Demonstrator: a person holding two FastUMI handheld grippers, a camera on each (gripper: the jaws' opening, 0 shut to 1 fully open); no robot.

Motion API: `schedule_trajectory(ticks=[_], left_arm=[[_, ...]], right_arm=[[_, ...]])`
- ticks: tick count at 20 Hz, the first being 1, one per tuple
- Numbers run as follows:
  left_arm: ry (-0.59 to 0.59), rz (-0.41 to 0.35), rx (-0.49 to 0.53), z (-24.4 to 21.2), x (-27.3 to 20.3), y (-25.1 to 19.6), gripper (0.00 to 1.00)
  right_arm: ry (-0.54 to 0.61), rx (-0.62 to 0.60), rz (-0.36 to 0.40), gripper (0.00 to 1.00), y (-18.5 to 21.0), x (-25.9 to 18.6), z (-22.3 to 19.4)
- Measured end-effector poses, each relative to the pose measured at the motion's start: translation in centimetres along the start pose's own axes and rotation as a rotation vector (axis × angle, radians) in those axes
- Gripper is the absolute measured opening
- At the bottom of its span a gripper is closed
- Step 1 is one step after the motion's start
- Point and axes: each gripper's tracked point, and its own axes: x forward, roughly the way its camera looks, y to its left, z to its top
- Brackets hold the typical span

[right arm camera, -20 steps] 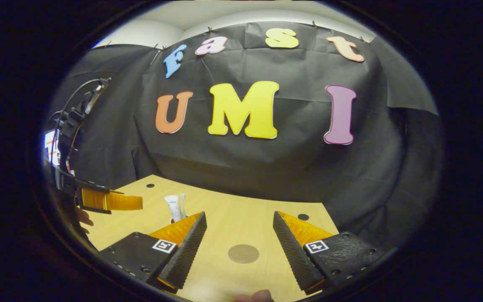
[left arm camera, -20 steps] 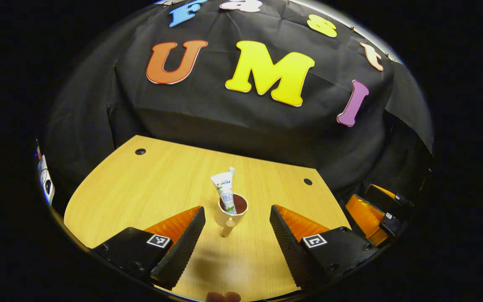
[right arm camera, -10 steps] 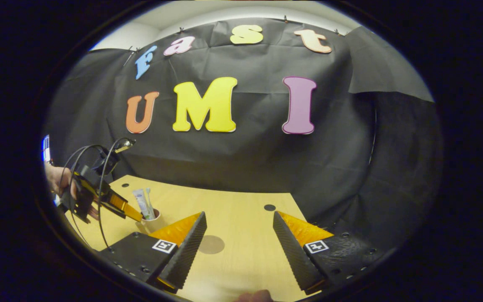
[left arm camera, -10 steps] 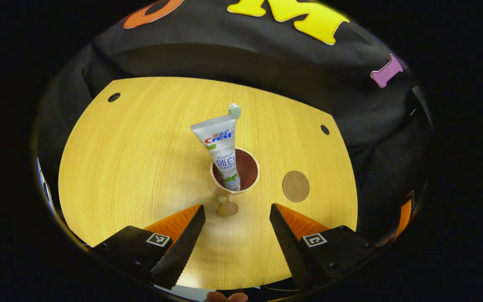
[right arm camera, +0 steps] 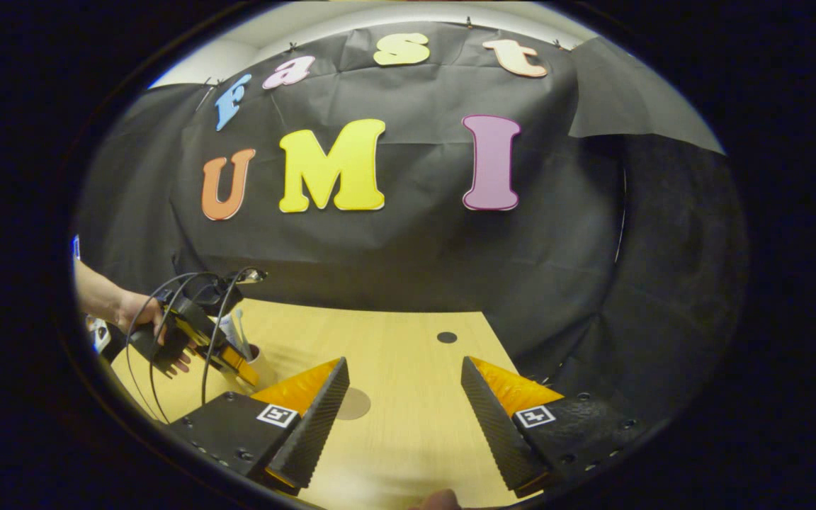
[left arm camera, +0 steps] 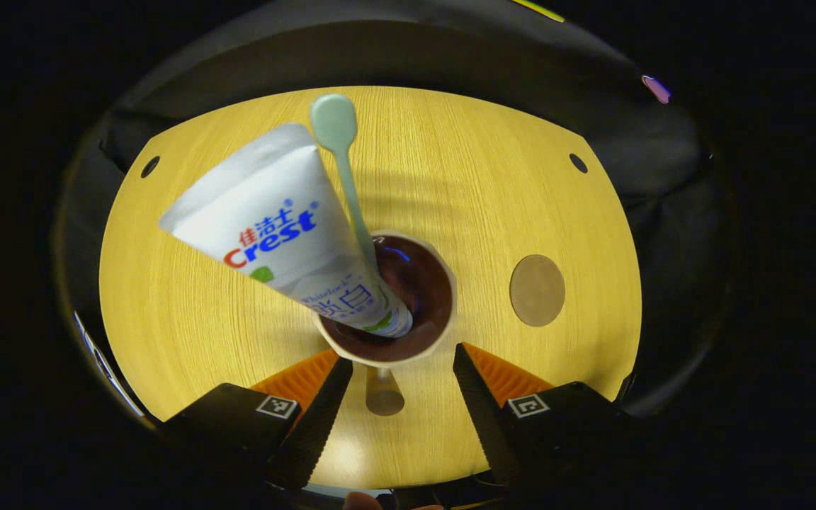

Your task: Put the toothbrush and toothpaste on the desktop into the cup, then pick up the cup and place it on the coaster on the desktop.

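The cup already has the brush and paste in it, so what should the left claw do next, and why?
Probably close on the cup's handle: the open left claw straddles it just below the cup, and the coaster is bare.

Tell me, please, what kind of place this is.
Probably a staged recording booth, not a real bathroom: black cloth wall behind a bare wooden desktop, where a cup holding toothpaste and a toothbrush stands beside a coaster.
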Motion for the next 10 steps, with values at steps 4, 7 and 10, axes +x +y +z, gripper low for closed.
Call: schedule_trajectory(ticks=[4, 7, 10], left_arm=[[0.056, 0.029, 0.009, 0.1, -1.6, 1.2, 0.75], [0.075, 0.044, -0.002, 0.5, -3.1, 2.0, 0.58], [0.09, 0.064, -0.017, 1.2, -4.9, 2.7, 0.53]], right_arm=[[0.011, 0.029, -0.004, 0.95, -0.4, 0.2, -0.4], [0.025, 0.064, -0.012, 0.95, -0.7, 0.4, -0.8], [0.039, 0.082, -0.012, 0.95, -0.9, 0.4, -1.2]])
